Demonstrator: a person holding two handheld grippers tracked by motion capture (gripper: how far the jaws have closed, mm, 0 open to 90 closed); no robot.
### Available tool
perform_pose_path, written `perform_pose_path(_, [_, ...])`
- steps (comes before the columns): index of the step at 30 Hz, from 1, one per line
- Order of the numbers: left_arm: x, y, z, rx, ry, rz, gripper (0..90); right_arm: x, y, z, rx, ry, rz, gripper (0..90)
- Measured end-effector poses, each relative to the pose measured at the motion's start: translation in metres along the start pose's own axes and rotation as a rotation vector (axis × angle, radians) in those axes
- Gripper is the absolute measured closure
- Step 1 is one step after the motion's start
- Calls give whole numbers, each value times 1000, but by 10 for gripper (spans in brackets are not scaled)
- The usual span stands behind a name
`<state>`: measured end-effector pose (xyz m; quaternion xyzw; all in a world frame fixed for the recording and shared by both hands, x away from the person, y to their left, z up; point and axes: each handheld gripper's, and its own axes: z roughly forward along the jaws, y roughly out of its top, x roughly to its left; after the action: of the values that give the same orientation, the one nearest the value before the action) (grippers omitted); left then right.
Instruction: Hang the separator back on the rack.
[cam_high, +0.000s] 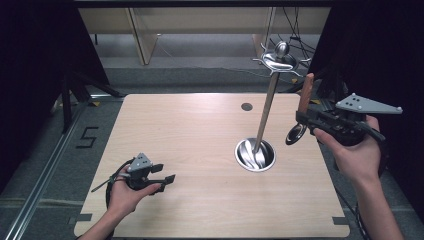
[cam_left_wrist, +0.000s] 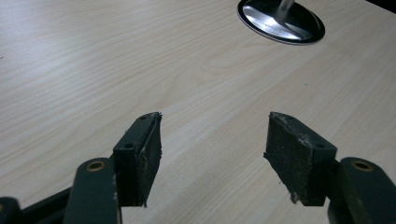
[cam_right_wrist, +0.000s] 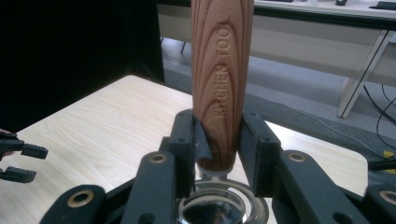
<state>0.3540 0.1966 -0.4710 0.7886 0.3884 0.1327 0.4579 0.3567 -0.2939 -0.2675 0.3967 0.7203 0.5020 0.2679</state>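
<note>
Right gripper clamps the wooden handle of a ladle beside the stand, while left gripper hovers wide open, empty, over the table.

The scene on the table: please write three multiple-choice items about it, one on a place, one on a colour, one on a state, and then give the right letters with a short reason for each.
1. Where does the round metal base of the stand sit?
A. On the right half of the table
B. At the near left corner
C. On the floor

2. What colour is the handle held in the right gripper?
A. Blue
B. Reddish-brown wood
C. White

3. How is the left gripper?
A. Shut on a spoon
B. Shut on nothing
C. Open, with nothing between its jaws

Answers:
1. A: the high view shows the base right of the middle of the table.
2. B: the right gripper view shows wood grain between the jaws.
3. C: the left gripper view shows bare table between the spread jaws.
</note>
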Motion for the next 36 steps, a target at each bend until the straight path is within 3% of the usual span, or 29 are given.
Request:
perform_pose_path(2, [0,0,0,4,-3,2,353,1,2,0,9,20,14,693])
perform_pose_path(5, [-1,0,0,-5,-7,-6,353,1,3,0,2,12,0,693])
perform_pose_path(7, [0,1,-1,0,-3,1,353,1,4,1,26,7,7,693])
perform_pose_path(8, [0,1,-1,-3,-1,0,353,-1,4,2,13,3,-26,693])
perform_pose_path(9, [1,1,-2,10,-1,16,353,1,4,2,24,1,15,692])
perform_pose_path(12, [0,0,-1,-2,-2,0,353,0,5,2,33,8,11,693])
perform_pose_path(13, [0,1,-1,0,-2,-2,353,-1,5,3,29,8,-14,693])
perform_pose_path(16, [0,1,-1,3,-5,-3,353,1,5,5,38,15,-7,693])
perform_pose_path(24, [1,1,-1,8,-9,-3,353,-1,11,13,34,7,-44,693])
perform_pose_path(25, [1,0,-1,9,-9,-4,353,0,11,12,47,14,-14,693])
perform_pose_path(27, [1,0,-1,9,-9,-5,353,-1,13,13,45,19,-11,693])
perform_pose_path(31, [0,0,1,6,-12,-13,353,0,14,14,59,14,-10,693])
perform_pose_path(34, [1,1,2,2,-14,-10,353,-1,16,15,40,11,-31,693])
perform_pose_path(35, [1,1,1,7,-11,-9,353,0,17,15,60,20,-12,693])
perform_pose_path(36, [2,1,1,9,-10,-10,353,-2,17,15,52,18,-29,692])
